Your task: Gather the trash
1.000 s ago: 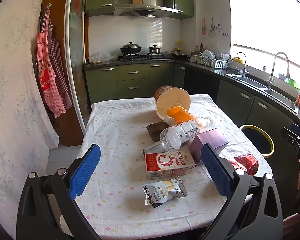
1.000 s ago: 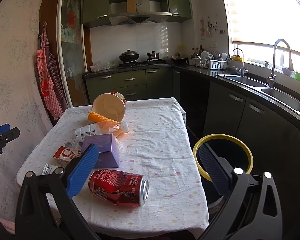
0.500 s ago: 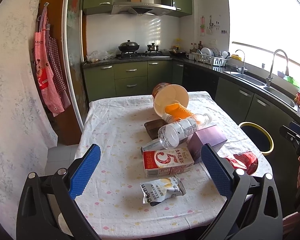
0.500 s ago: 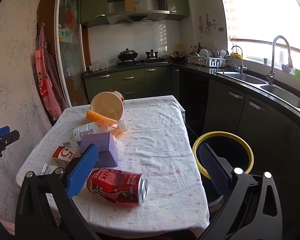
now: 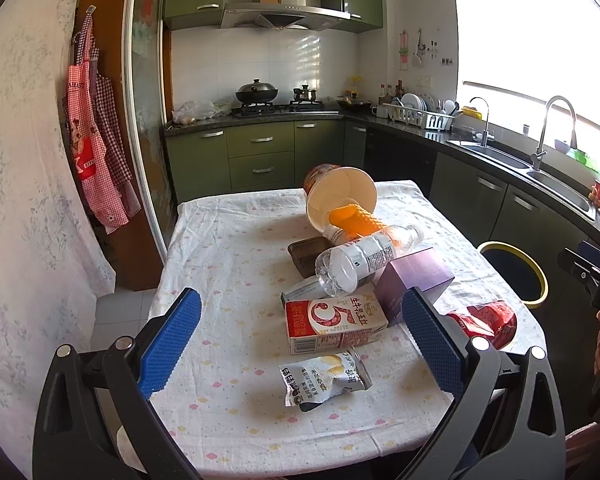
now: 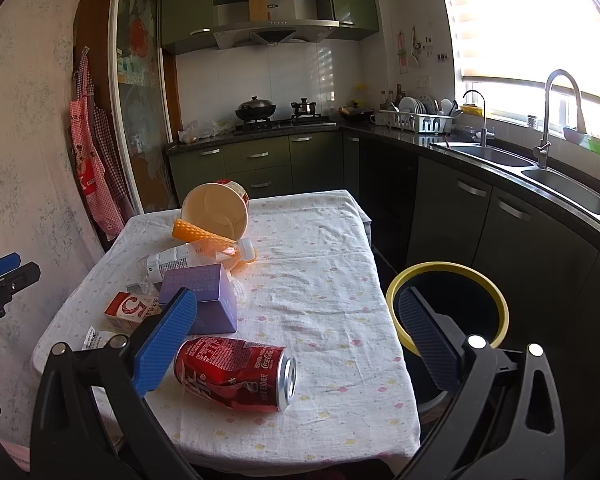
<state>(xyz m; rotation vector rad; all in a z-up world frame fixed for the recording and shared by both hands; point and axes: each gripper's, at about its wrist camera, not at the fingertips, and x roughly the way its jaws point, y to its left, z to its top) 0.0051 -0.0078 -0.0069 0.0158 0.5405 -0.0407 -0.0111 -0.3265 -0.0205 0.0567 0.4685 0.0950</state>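
2 grippers, jaws spread wide, nothing held. Could easily send dented cola can [image 6: 236, 374] rolling off counter [image 6: 319, 280] edge, missing yellow-rimmed bin [image 6: 447, 304].

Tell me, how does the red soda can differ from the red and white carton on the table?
The red soda can is a dented metal cylinder, while the red and white carton is a flat-sided box that keeps its shape. The can lies near the table's corner by the yellow-rimmed bin; the carton lies further in, against the purple box. Both lie on their sides on the tablecloth, untouched by either gripper.
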